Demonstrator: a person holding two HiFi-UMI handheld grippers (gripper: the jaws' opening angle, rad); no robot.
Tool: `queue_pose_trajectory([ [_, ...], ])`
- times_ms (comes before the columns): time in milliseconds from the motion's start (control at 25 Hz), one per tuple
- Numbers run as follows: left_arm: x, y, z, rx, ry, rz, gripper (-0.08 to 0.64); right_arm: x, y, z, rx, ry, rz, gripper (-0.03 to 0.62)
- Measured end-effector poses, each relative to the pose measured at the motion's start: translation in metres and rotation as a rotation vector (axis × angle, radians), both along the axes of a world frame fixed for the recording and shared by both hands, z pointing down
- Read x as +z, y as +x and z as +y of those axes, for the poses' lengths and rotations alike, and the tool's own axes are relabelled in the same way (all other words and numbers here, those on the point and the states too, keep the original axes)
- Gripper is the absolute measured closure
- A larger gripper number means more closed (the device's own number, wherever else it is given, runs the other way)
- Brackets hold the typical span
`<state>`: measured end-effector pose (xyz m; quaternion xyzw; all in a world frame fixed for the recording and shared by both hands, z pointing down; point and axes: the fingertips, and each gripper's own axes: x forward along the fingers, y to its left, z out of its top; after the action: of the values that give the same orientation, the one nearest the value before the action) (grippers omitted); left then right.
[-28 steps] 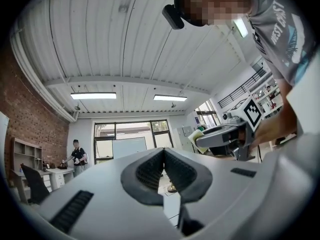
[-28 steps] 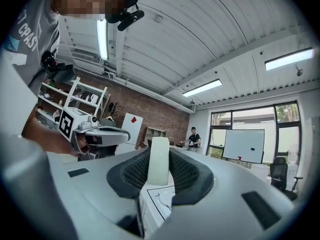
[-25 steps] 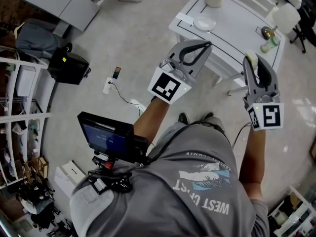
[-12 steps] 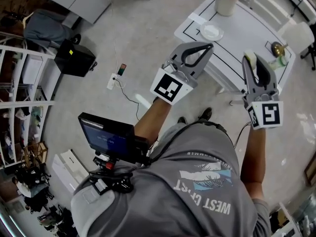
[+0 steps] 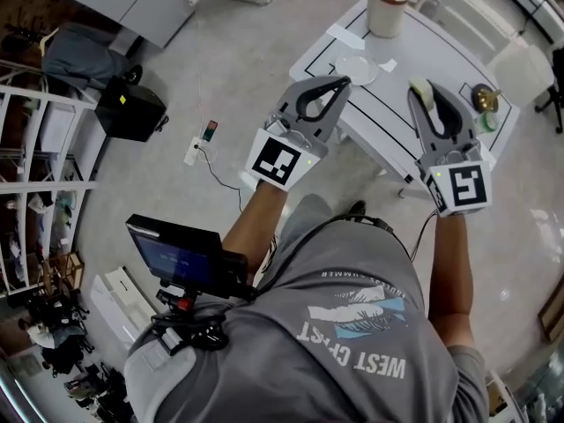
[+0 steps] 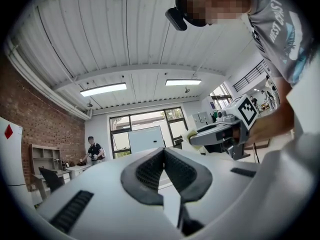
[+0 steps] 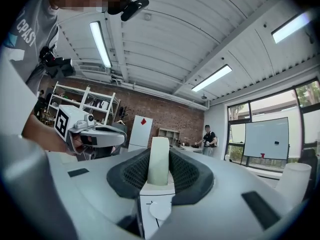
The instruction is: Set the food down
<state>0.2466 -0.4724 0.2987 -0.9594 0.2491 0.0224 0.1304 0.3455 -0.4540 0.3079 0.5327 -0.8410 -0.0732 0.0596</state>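
Food (image 7: 160, 160) down yet, Sam?

Not yet, Jo. It's a pale slab, clamped upright between the pads of the right gripper (image 5: 424, 92). It is held in the air and touches nothing but those pads.

Where is it meant to land?

My guess is the white table (image 5: 388, 122), which lies ahead of the jaw tips and below them in the head view. A small plate (image 5: 356, 69) sits on it just beyond the tips of the left gripper (image 5: 342, 81), with a tall pale tub (image 5: 388, 5) farther out past both pairs of jaws. Which spot is intended I cannot tell.

So what is left?

Nearly all of it, I'd say. The slab has to be brought over the table and lowered until it rests on the surface. Then the jaws part and draw back. Nothing in these views shows any of that done.

How wide do the right jaws stand?

Partway open, just as wide as the slab is thick. Both pads press its flat faces, and its upper end stands out past them.

And the left one?

Its jaws are closed tip to tip with nothing between them. It carries nothing and is held beside the right, pointing the same way, toward the table.
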Motion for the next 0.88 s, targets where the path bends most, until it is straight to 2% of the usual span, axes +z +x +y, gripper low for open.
queue_pose_trajectory([
  [240, 0.019, 0.004, -0.014, -0.009, -0.027, -0.034, 0.552, 0.015, 0.007, -0.02, -0.003, -0.021, -0.014, 0.491],
  [560, 0.033, 0.007, -0.054, 0.034, -0.04, -0.03, 0.552, 0.045, 0.005, -0.074, 0.041, -0.091, 0.02, 0.491],
  [880, 0.049, -0.001, -0.097, 0.061, -0.074, -0.042, 0.552, 0.1, -0.004, -0.148, 0.063, -0.188, 0.104, 0.491],
])
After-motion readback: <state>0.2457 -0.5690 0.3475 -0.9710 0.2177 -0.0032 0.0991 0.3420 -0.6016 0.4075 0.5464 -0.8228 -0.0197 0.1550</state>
